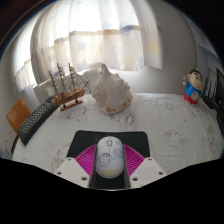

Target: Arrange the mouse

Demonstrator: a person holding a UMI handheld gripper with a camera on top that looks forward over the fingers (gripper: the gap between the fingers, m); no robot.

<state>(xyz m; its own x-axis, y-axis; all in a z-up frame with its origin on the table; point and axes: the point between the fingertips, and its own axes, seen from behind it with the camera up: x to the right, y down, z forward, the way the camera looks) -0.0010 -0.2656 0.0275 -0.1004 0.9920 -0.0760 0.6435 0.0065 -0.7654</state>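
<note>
A white mouse with cartoon prints lies lengthwise between my two fingers. My gripper is shut on it, with the pink pads pressing on both of its sides. The mouse is over a black mouse pad that lies on the white tablecloth. I cannot tell whether the mouse rests on the pad or hangs just above it.
Beyond the pad stand a large pale conch shell, a model sailing ship to its left, and a small cartoon figure at the far right. A dark long object lies along the table's left edge. Curtains hang behind.
</note>
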